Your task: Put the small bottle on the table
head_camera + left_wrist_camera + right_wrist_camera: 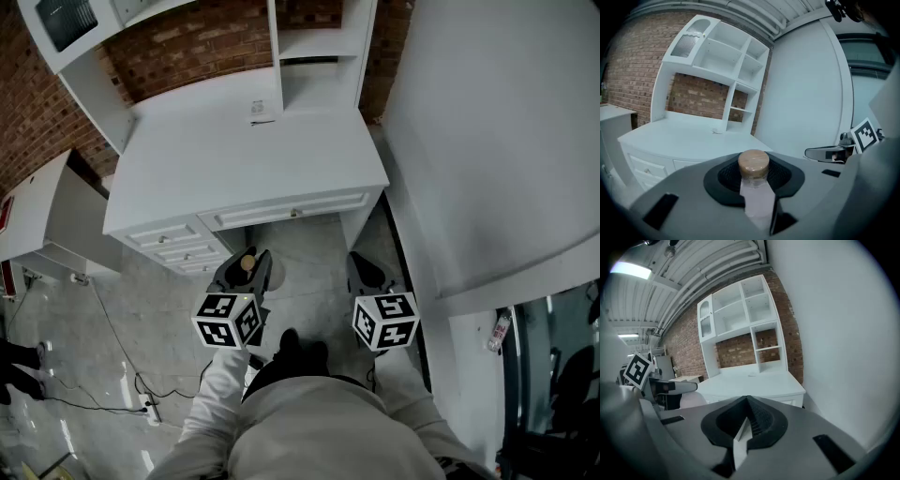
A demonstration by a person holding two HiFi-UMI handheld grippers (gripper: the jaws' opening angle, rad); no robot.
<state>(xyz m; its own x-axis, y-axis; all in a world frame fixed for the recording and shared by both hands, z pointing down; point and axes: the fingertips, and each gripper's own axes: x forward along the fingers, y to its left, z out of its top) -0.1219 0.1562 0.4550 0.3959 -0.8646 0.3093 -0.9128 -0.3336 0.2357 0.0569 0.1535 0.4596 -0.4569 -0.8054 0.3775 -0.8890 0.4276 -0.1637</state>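
In the head view, the person stood on the floor in front of a white desk. Its flat top, the surface (244, 150), was well ahead of both grippers. The left gripper (247, 274) was held low over the floor. The small bottle (247, 262), with a brown cork top, stuck up out of it. The right gripper (367, 273) was near it, at about the same height. A little slip of paper (262, 110) lay far back on the surface. In the left gripper view, the jaws were partway closed and pressed on the clear body of the small bottle from both sides. The bottle stood straight up between them with the cork on top. The surface showed beyond the bottle, not under it. In the right gripper view, the jaws were closed together with nothing between them, and the desk showed ahead. This looked like the carrying step: the bottle was held but not yet over the surface. The next move would likely need the left gripper to go forward and up past the front edge. Then it should come down until the bottle sits flat on a bare spot, and only then let go. The bottle should be kept straight so it does not tip.
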